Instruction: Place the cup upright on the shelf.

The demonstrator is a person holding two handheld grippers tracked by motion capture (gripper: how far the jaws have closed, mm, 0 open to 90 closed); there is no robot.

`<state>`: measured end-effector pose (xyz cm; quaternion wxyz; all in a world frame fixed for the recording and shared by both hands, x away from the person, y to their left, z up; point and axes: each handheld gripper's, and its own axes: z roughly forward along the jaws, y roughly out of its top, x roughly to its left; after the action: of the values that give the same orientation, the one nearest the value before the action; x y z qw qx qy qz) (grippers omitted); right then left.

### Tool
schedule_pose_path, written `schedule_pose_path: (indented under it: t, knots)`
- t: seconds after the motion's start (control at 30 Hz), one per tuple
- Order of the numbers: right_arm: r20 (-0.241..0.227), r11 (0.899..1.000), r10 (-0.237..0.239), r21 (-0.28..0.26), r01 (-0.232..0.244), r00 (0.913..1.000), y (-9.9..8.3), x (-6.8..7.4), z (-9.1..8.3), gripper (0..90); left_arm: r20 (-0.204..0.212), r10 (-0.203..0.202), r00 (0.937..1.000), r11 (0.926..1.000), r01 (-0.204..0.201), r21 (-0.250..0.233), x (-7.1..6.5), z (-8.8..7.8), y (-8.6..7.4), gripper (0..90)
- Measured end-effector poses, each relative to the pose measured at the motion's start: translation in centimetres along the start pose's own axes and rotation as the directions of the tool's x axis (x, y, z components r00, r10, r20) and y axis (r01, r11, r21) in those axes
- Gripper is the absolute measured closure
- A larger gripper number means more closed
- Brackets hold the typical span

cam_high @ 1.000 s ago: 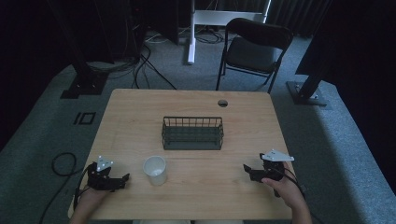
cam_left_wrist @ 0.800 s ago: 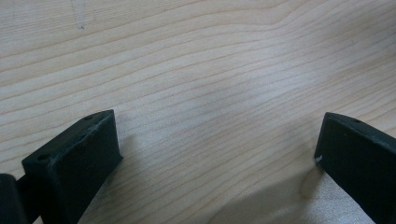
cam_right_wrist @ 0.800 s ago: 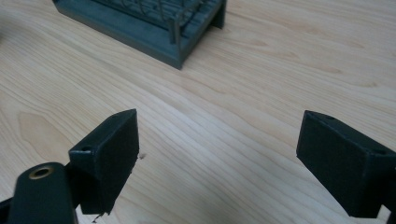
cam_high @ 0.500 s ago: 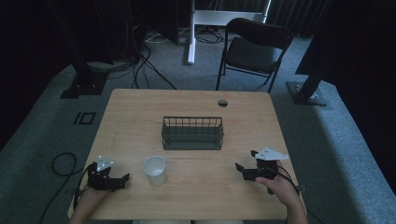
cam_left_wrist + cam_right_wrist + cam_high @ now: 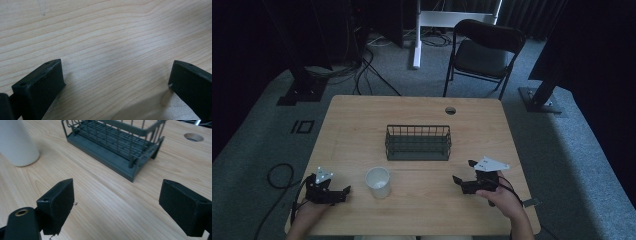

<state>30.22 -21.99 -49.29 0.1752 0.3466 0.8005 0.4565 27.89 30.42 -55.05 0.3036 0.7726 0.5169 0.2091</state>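
A white cup [image 5: 378,182] stands upright on the wooden table [image 5: 357,125] near its front edge. A dark wire basket [image 5: 418,142], with nothing in it, sits at the table's middle. My left gripper [image 5: 343,194] rests low at the front left, a short way left of the cup, and is open over bare wood [image 5: 116,80]. My right gripper [image 5: 463,171] is at the front right, open, pointing toward the cup and the basket. In the right gripper view its jaws [image 5: 117,202] stand wide apart, holding nothing, with the basket [image 5: 117,140] ahead and the cup [image 5: 17,142] at the upper left.
A round cable hole [image 5: 450,110] lies in the table behind the basket, also the hole [image 5: 193,137] in the right gripper view. A black folding chair [image 5: 484,52] stands beyond the far edge. Cables and stand bases lie on the grey floor around the table.
My right gripper has moved left, in from the table's right edge toward the basket and cup, still open. The left gripper, cup and basket have stayed put.
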Motion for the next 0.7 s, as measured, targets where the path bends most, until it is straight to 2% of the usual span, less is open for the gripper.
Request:
schedule_pose_path:
  t: [0.3,0.43,0.7]
  knots:
    - [-0.063,0.999,-0.043,-0.014,0.043,0.997,1.0,1.8,1.2,12.6,0.0,0.0,1.0,1.0,0.0,0.0,0.0,0.0,0.0,0.1]
    - [-0.083,0.999,-0.047,-0.017,0.046,0.9954,1.4,2.4,1.6,12.7,0.0,0.0,1.0,1.0,0.0,0.0,0.0,0.0,0.0,0.1]
    - [-0.137,0.997,-0.079,-0.028,0.076,0.9874,2.2,4.0,2.7,12.7,0.0,0.0,1.0,1.0,0.0,0.0,0.0,0.0,0.0,0.1]
